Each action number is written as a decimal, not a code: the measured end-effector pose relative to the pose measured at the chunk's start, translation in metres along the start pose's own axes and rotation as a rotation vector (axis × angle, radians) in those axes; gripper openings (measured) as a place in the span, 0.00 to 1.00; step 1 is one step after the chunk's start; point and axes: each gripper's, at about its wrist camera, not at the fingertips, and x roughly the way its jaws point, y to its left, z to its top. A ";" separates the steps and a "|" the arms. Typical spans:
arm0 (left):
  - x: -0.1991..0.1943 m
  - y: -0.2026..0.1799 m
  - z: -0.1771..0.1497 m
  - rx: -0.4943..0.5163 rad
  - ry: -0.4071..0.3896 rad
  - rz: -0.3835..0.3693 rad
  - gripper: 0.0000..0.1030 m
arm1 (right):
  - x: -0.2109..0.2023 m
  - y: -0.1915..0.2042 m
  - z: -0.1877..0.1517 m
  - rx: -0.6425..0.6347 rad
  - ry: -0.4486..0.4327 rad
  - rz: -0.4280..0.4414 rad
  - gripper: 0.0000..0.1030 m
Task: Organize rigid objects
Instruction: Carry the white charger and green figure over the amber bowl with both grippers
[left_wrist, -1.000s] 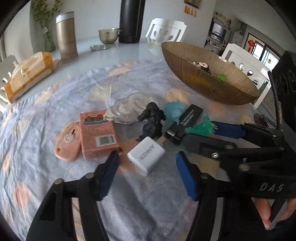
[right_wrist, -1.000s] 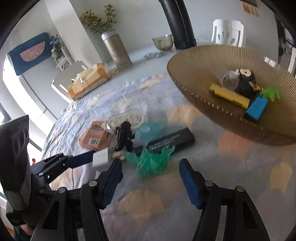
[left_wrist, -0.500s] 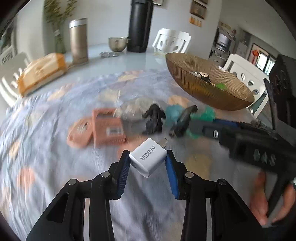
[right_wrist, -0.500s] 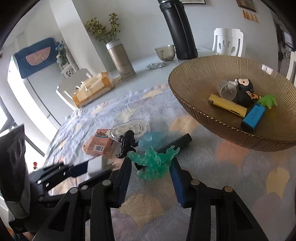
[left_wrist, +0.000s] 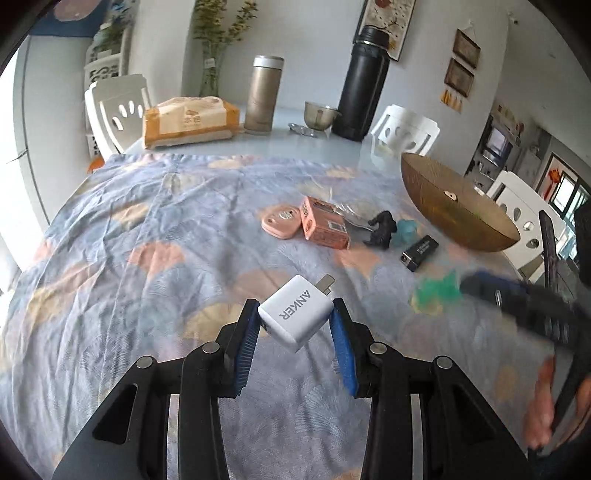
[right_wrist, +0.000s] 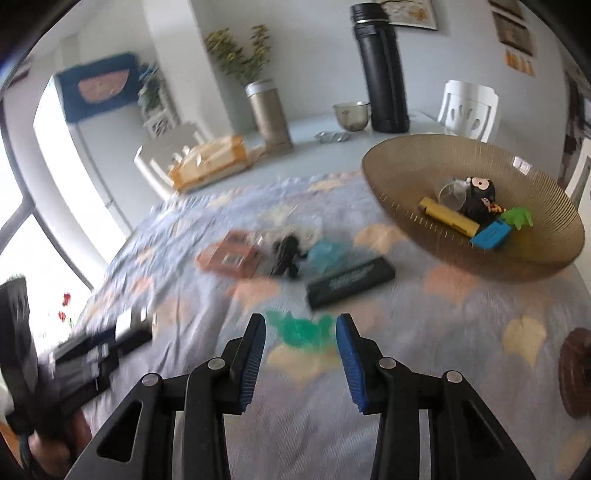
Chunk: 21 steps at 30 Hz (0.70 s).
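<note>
Your surface (left_wrist: 110, 229) carries a wrinkled blue cloth (right_wrist: 461, 387) patterned with peach and yellow leaf shapes, and the big ribbed brown bowl (right_wrist: 436, 236) sits at its far right side, already holding a yellow bar, a blue block, a small green toy, a clear cup and a dark round figure. On the bare surface beyond the cloth stand a tall black flask (left_wrist: 364, 81), a gold tumbler (left_wrist: 264, 96), a packet of tissues (left_wrist: 188, 120) and a small metal cup (left_wrist: 319, 114). Loose on the cloth, left of the bowl, lie a pink box (left_wrist: 325, 223) touching a pink oval case (left_wrist: 280, 221), a black figurine (right_wrist: 286, 254) beside a pale blue piece (right_wrist: 327, 254), and a black rectangular block (right_wrist: 351, 282) nearer you. Your left gripper (left_wrist: 293, 323) has its fingers clamped on the white charger (left_wrist: 295, 312), held tilted clear of the cloth with its prongs pointing away. Your right gripper (right_wrist: 301, 336) has its fingers narrow, with the green translucent toy (right_wrist: 301, 330) between the tips; blur hides whether the pads press it.
</note>
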 end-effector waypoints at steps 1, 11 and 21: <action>0.000 0.000 0.000 0.002 -0.002 -0.004 0.34 | -0.001 0.003 -0.006 -0.016 0.009 0.000 0.37; -0.001 0.002 -0.003 -0.006 -0.001 -0.018 0.35 | 0.004 -0.006 -0.022 0.009 0.029 0.069 0.38; -0.001 0.003 -0.004 -0.010 -0.001 -0.039 0.35 | 0.004 -0.031 -0.032 0.161 0.125 0.119 0.97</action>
